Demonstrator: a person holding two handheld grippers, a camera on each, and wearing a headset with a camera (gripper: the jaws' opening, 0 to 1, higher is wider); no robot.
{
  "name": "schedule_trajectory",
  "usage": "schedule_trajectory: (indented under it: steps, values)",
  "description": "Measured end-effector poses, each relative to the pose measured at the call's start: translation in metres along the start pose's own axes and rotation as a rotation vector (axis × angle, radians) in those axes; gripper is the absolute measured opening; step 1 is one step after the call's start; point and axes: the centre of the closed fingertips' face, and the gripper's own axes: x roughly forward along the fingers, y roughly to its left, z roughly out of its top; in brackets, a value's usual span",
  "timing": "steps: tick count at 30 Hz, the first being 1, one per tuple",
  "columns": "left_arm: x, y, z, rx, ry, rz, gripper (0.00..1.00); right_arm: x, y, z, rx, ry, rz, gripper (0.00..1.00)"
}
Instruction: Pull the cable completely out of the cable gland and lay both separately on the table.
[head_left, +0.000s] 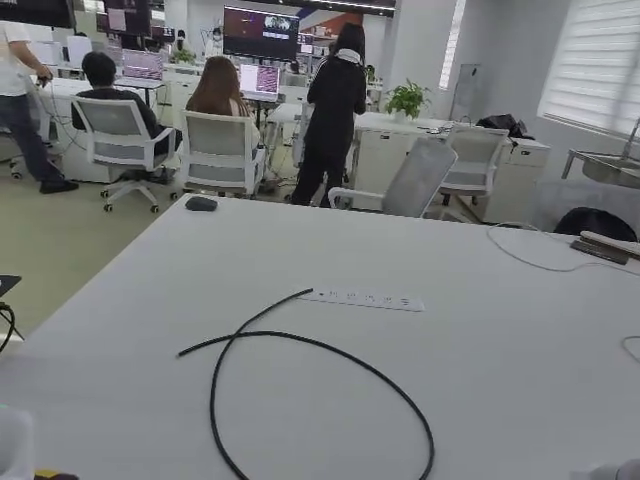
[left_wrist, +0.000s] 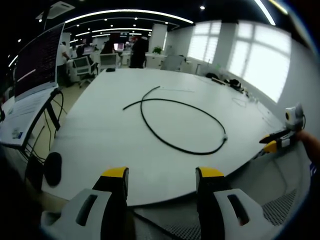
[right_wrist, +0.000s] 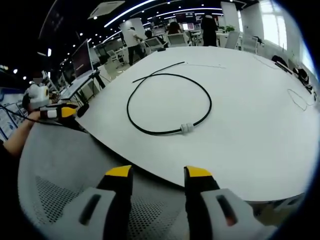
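1. The left gripper (left_wrist: 162, 175), a two-jaw tool with yellow tips, has its jaws spread wide with nothing between them. It is held off the near edge of the large white bench (left_wrist: 100, 150) and touches nothing on it.
2. The right gripper (right_wrist: 157, 175) is also spread and empty. It too is off the near edge, above the grey mesh seat of a chair (right_wrist: 55, 170).
3. The long black round cable (head_left: 300, 340) lies flat in the middle of the bench in one wide loop. Its two ends cross on the far side of the loop.
4. One cable end points toward the flat white power strip (head_left: 365, 299), which lies just beyond the loop toward the far edge.
5. The small pale cable gland (right_wrist: 186, 128) is threaded on the cable. It rests on the bench on the stretch of the loop closest to the near edge, well apart from both grippers.
6. A small dark oval object (head_left: 201, 203) sits at the far left corner of the bench.
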Motion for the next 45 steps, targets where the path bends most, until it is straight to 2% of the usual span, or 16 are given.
schedule_trajectory:
  steps: [2, 3, 5, 12, 15, 21, 24, 33, 43, 45]
  values:
    - [0.0, -0.001, 0.001, 0.003, -0.001, -0.004, 0.55, 0.0, 0.0, 0.0, 0.001, -0.002, 0.0, 0.42]
    - [-0.001, 0.0, 0.004, -0.003, -0.019, -0.001, 0.54, 0.0, 0.0, 0.001, 0.004, -0.006, 0.0, 0.42]
    - [-0.001, 0.001, 0.004, -0.007, -0.024, -0.003, 0.52, -0.001, 0.0, 0.001, 0.009, -0.011, -0.001, 0.41]
    - [0.0, 0.0, -0.002, -0.004, 0.01, -0.003, 0.53, -0.001, -0.003, 0.002, 0.02, -0.019, -0.015, 0.43]
    - [-0.002, 0.001, -0.003, -0.004, 0.011, 0.003, 0.57, -0.002, -0.002, 0.002, 0.024, -0.023, -0.007, 0.42]
    - [-0.002, -0.001, -0.003, -0.009, 0.013, -0.001, 0.55, -0.001, -0.001, 0.002, 0.023, -0.021, 0.002, 0.43]
    - [-0.001, -0.002, -0.007, -0.016, 0.035, -0.009, 0.53, -0.001, -0.001, 0.002, 0.026, -0.021, 0.004, 0.43]
    - [-0.002, -0.004, -0.008, -0.016, 0.037, -0.02, 0.51, -0.002, -0.001, 0.003, 0.034, -0.029, 0.005, 0.42]
    - [-0.002, -0.003, -0.005, -0.017, 0.027, -0.015, 0.5, -0.001, 0.0, 0.001, 0.04, -0.015, 0.011, 0.42]
    - [-0.002, -0.004, -0.007, -0.016, 0.035, -0.016, 0.5, -0.001, 0.001, 0.0, 0.036, -0.008, 0.013, 0.42]
